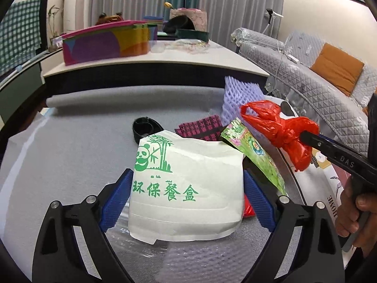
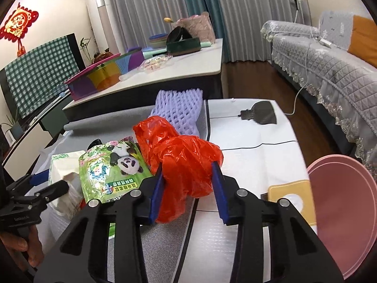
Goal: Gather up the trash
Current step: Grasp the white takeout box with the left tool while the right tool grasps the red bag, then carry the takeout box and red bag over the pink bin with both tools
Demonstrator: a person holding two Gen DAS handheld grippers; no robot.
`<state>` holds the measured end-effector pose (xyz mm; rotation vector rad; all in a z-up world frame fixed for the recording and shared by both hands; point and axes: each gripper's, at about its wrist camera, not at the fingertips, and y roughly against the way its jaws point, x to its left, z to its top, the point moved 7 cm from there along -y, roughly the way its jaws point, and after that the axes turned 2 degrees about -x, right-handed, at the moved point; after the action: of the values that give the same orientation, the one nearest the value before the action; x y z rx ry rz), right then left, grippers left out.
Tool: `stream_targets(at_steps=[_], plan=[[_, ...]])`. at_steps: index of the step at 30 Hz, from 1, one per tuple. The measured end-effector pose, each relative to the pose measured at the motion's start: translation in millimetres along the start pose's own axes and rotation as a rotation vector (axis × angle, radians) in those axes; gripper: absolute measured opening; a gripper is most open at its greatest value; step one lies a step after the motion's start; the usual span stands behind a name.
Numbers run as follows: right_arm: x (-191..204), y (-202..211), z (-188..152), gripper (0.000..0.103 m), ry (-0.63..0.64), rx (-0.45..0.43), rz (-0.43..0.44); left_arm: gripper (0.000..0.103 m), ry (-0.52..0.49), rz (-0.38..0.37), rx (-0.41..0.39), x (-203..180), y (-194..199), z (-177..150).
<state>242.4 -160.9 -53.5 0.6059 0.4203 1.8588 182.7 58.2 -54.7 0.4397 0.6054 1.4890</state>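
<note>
Left wrist view shows our left claw [image 1: 186, 188] closed around a white paper box [image 1: 188, 188] printed with a green panda and bamboo, its blue pads [image 1: 117, 198] pressed to the box's two sides. Bubble wrap [image 1: 200, 259] lies just below the box on the grey bench [image 1: 70, 153]. Behind the box sit a black lid [image 1: 145, 127], a dark red patterned packet [image 1: 202, 127] and a green snack bag [image 1: 256, 153] leaning against the box's right edge. Farther back a purple foam net [image 1: 238, 99] stands at the bench's rear. From the right wrist view we see our right claw [image 2: 188, 184] clamped on a crumpled red plastic bag [image 2: 183, 160], lifted above the bench, with the bag bulging up between the blue pads [image 2: 156, 195]. The green snack bag [image 2: 113, 167] lies just left of it, touching the white paper box [image 2: 63, 174] held by the left claw [image 2: 44, 184]. Beyond the red bag the purple foam net [image 2: 181, 108] rests at the seam between grey cover and white sheet [image 2: 247, 136]. A pink bin [image 2: 348, 212] sits at the right, near a yellow card [image 2: 292, 200].
</note>
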Motion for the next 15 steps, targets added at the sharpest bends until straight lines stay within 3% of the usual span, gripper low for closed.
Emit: stream_targets(at_steps=[15], plan=[[-2, 50, 4, 0.039, 0.006, -0.072, -0.028, 0.088, -0.028, 0.016, -0.080, -8, 39, 4]])
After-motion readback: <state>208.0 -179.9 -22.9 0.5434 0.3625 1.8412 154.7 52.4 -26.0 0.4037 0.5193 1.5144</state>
